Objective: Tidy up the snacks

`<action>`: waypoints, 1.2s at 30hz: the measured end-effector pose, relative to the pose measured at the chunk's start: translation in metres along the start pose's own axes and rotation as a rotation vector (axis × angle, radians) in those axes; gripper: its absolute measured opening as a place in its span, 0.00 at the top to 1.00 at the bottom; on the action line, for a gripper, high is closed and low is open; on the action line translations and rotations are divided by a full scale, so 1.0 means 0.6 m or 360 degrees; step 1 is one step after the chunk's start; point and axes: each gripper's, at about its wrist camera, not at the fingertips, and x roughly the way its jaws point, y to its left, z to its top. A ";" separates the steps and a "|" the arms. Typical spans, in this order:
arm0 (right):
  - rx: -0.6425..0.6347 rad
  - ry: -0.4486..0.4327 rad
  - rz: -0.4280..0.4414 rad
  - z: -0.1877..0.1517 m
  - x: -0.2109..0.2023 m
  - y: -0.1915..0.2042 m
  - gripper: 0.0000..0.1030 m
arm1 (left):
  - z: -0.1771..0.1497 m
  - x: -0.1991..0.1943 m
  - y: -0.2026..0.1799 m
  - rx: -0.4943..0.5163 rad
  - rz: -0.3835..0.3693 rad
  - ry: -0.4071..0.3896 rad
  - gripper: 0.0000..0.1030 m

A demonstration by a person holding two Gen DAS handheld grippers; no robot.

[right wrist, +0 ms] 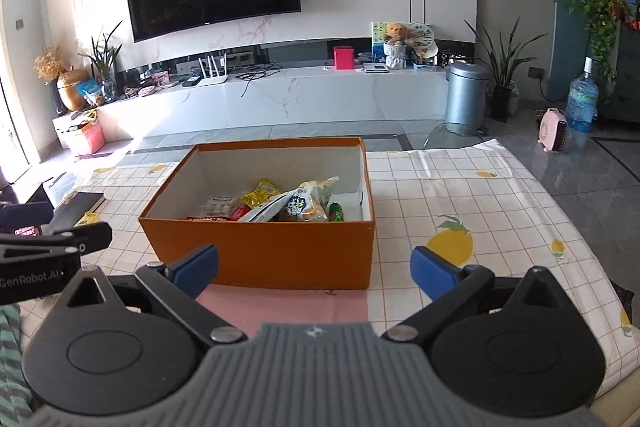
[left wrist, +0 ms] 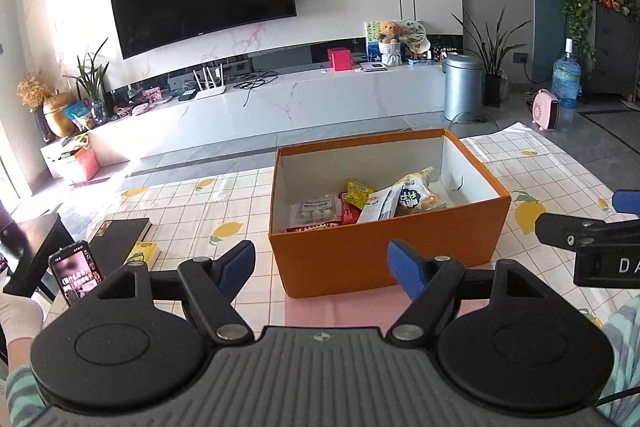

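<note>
**Snack packets gathered in box; both grippers empty and wide**

The assorted snack packets (right wrist: 280, 205) lie heaped in an open orange cardboard box with a white lining (right wrist: 256, 255), bunched toward its near wall and near right corner. Identifiable items: a clear bag of round buns with a blue-and-white label (right wrist: 308, 203), a small yellow foil sachet (right wrist: 262, 195), a flat white-and-grey pouch (left wrist: 380, 207), a clear pack of small pale rounds (left wrist: 316, 209), a red wrapper (left wrist: 350, 213) and a green packet (right wrist: 336, 211) standing against the near wall. The far half of the box floor is bare.

Handling judgement: all packets appear light and soft. Film wrappers are likely slippery and will crumple; the buns would crush under a hard squeeze. Best taken by a sealed edge or crimped top seam, not across the filled body. The box itself looks stiff and would take a grip on its rim.

The box sits near the middle of the table, on a white checked cloth with lemon prints (right wrist: 480, 195), a pink mat (right wrist: 280, 307) showing at its near side. No loose packet is visible on the cloth.

The left gripper (left wrist: 322, 263) and the right gripper (right wrist: 314, 265) hover short of the box's near wall, jaws spread wide, nothing between them.

Toward the table's left edge lie a black book (left wrist: 120, 231) and a phone (left wrist: 76, 273).
</note>
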 end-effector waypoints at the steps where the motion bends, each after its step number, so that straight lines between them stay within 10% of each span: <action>1: -0.0010 -0.0010 -0.0018 -0.004 0.004 0.003 0.04 | -0.006 0.004 -0.001 -0.0003 0.0004 0.0004 0.14; 36: 0.0065 0.0079 -0.0077 -0.058 0.087 -0.023 0.04 | -0.053 0.067 -0.023 0.0001 0.0008 0.0239 0.14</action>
